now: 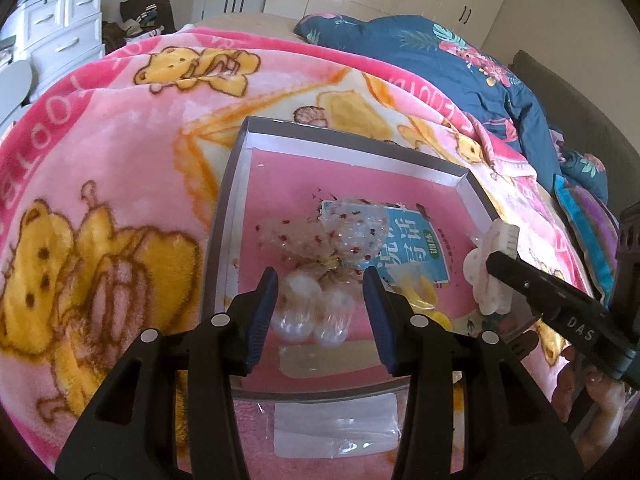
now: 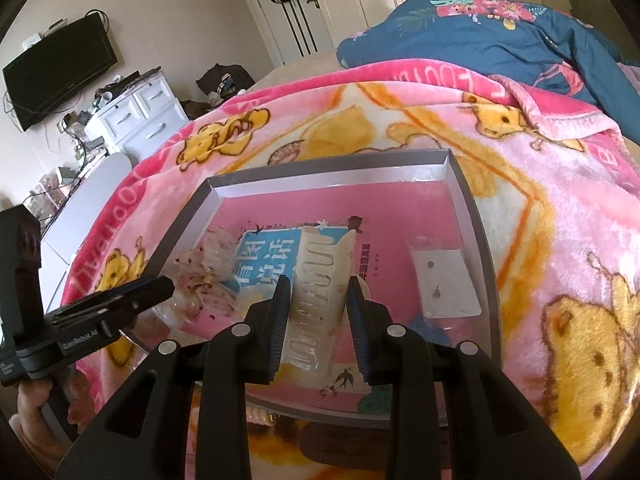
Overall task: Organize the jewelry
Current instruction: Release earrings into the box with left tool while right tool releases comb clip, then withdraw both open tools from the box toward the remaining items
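**Q:** What are your two tools doing?

**A:** My left gripper (image 1: 320, 300) points down into a shallow grey box (image 1: 228, 208) lying on a pink bear-print blanket (image 1: 100, 160). Between its blue pads sits a clear cellophane bag (image 1: 312, 308) tied with a gold twist, holding two round pearly balls. The pads stand partly apart on either side of it. I cannot tell whether they press the bag or only frame it. My right gripper (image 2: 318, 320) holds a white hair claw clip (image 2: 320, 280). Its jaws are narrow and closed on the clip's lower end, and the toothed top stands up above the box floor.

**Q:** Where does everything lie in the box?

**A:** The box floor is pink, with a blue printed patch near the middle. The bag lies at the near left of that patch, its loose spotted top fanning away from me. The clip is over the near middle, toward the box's right side as the left camera shows it. At the far right lies a small clear packet with a white card (image 2: 444, 284) carrying what look like small stud earrings. Something yellow (image 1: 420, 292) sits near the bag, too hidden to name. Just outside the near edge lies another clear flat packet (image 1: 336, 428).

**Q:** How far along is the tidying?

**A:** Partway, I judge. Several pieces are inside the box. The clip is not yet set down, and the near packet is outside.
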Tool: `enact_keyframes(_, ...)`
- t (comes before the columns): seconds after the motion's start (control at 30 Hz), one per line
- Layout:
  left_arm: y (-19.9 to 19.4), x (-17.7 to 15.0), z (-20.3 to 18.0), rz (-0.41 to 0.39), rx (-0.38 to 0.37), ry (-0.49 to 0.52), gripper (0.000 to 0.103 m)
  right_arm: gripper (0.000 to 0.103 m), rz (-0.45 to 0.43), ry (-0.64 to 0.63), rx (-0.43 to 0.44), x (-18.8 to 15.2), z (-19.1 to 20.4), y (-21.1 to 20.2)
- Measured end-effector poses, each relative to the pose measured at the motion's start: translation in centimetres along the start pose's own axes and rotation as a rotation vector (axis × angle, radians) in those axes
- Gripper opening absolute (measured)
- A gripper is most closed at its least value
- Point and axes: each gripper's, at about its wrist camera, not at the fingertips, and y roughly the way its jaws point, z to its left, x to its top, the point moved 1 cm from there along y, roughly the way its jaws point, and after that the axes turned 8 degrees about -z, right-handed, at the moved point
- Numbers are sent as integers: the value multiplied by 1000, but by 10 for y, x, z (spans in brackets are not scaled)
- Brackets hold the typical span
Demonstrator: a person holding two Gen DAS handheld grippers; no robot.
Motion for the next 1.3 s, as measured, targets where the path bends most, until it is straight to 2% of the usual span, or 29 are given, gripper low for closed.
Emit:
enact_keyframes(0.37,-4,1,-4,-6,-1,11,35,30,11,16,2,-5,0,2)
enact_keyframes(0.77,-14,2,-10,-8,-8,22,35,51,-41,27,14,-2,-1,-24)
enact_keyframes(1.0,-28,5,-17,-24,-26,37,35,70,-79,45,22,1,-5,-45)
enact_keyframes(1.17,-41,7,-20,-45,-31,43,35,76,-113,44,23,6,-7,-64)
enact_keyframes(1.3,-49,9,-18,-56,-32,36,42,83,-129,37,16,8,-8,-75)
